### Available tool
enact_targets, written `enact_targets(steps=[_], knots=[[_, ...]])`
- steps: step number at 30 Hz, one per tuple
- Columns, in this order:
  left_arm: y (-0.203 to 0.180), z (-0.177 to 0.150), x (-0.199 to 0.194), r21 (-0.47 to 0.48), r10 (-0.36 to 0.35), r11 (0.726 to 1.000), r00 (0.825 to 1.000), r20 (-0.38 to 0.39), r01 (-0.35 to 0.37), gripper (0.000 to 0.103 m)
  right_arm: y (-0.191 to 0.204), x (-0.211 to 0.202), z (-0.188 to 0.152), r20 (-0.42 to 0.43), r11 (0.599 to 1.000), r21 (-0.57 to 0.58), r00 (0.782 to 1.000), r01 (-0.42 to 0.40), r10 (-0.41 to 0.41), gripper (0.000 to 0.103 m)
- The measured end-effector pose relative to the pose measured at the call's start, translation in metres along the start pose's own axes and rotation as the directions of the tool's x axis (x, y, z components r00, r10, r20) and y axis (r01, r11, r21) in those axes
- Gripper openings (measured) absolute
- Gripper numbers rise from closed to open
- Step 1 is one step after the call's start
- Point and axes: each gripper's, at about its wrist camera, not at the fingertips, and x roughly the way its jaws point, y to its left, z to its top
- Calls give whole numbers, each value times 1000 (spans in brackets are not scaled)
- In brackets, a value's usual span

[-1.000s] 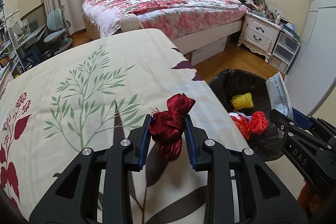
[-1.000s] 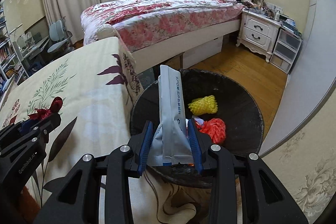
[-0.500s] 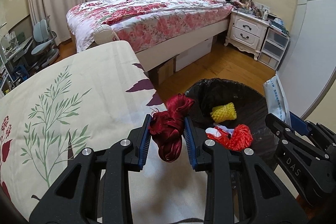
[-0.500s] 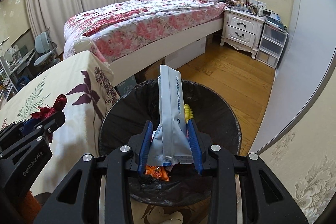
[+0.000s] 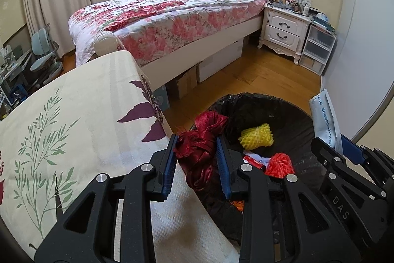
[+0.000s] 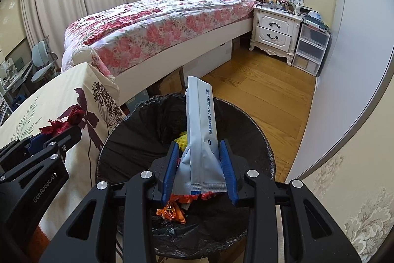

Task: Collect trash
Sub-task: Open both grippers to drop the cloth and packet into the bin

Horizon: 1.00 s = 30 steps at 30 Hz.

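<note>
The left hand-held gripper (image 5: 197, 164) pinches a bundle of dark red fabric (image 5: 200, 142) between its blue pads, and it hangs at the edge of the bench (image 5: 73, 115), just over the near rim of the trash bin (image 5: 266, 112). The bench is covered with a cream cloth printed with green sprigs and purple leaves. The right hand-held gripper (image 6: 200, 166) is pressed onto the lower end of a grey-white plastic pouch (image 6: 200, 125) with blue print, which stands upright between the pads directly above the bin's opening. The bin, lined with a black bag, sits on the wooden floor (image 6: 258, 90) just beside the bench. Inside it lie a yellow foam net (image 5: 257, 139), a red foam net (image 5: 280, 164), some red and white wrapping and an orange crumpled wrapper (image 6: 172, 211). From the left wrist view the right hand-held gripper shows at the bin's right side with the pouch rising from it; from the right wrist view the left one shows at the left, the red fabric poking out beyond its tip. Behind stand a bed (image 5: 172, 6) with a floral quilt and a white nightstand (image 5: 283, 28).
</note>
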Motion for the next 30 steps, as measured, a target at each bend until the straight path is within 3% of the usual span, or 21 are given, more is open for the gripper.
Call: enact_targets(steps=[13, 16, 18, 27, 30], knots=[[-6, 1, 13, 15, -10, 1000, 999, -31, 10, 31, -5, 7, 1, -15, 1000, 12, 1000, 15, -15, 37], [-6, 0, 14, 16, -11, 1000, 999, -38, 11, 32, -5, 9, 1, -18, 1000, 16, 1000, 20, -20, 43], [-5, 0, 14, 11, -13, 1000, 999, -36, 14, 47, -7, 8, 1, -14, 999, 19, 1000, 26, -26, 46], [0, 2, 12, -18, -17, 1000, 1000, -26, 16, 75, -11, 3, 0, 4, 998, 28, 998, 58, -58, 65], [2, 2, 9, -22, -18, 1000, 1000, -22, 18, 80, -14, 0, 0, 10, 997, 35, 997, 70, -70, 69]])
